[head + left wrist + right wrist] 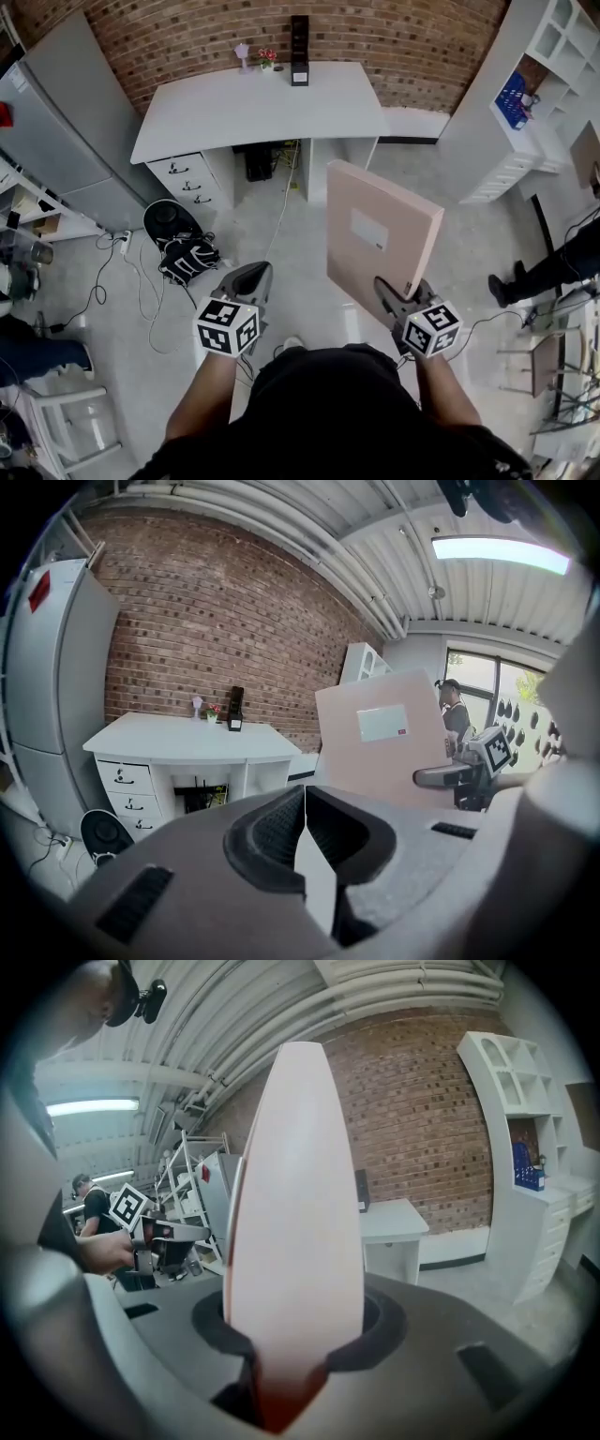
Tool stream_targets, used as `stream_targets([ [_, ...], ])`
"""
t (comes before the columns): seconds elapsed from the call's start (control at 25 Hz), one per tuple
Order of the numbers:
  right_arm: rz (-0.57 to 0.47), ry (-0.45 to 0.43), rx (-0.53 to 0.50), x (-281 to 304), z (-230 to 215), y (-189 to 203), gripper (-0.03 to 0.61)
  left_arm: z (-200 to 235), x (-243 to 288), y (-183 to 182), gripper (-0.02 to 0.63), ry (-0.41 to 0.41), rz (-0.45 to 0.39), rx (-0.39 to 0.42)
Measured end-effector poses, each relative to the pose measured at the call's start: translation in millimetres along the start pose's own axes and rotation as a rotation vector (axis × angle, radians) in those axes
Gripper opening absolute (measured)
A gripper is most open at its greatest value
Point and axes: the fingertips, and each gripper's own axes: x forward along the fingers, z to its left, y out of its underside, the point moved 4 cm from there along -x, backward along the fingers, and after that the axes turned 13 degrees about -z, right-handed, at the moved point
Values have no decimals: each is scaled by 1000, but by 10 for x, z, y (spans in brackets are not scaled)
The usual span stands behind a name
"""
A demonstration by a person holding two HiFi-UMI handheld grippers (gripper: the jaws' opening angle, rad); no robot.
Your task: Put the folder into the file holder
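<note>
My right gripper (396, 291) is shut on the lower corner of a large pink folder (380, 234) with a white label, held upright and tilted over the floor. In the right gripper view the folder (295, 1194) rises edge-on from between the jaws of that gripper (291, 1335). A black upright file holder (299, 37) stands at the back of the white desk (253, 103), far ahead of both grippers; it also shows in the left gripper view (235, 710). My left gripper (255, 272) hangs to the left of the folder, shut (302, 803) and empty.
The desk has drawers (187, 178) on its left and a small flower pot (268, 56) near the holder. A black bag (187, 258) and cables lie on the floor. A grey cabinet (66, 141) stands left, white shelves (534, 84) right. A person's legs (544, 272) are at right.
</note>
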Motion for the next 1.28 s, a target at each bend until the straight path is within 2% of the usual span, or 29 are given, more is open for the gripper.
stream_targets([
  [0.16,5,18,-17,188,144,41,170,235,-190,47,6,-8,11,27],
  [0.28,1,16,-14,340,268,42,170,500,-352,53,6,-47,10,46],
  [0.56,28,-26,-26,646,450,22,172,822,-505,37,6,-101,-7,-1],
  [0.88,50,-47,7,1092,295,92,172,860,-81,156,6,-59,37,-2],
  [1.08,55,-42,14,1668,32,36,172,1060,324,-44,6,-28,43,43],
  [1.2,35,-42,23,2055,-156,-186,172,1310,582,-223,5,-53,52,77],
  [1.28,15,-52,13,2283,-284,-363,172,1480,762,-379,6,-79,37,62],
])
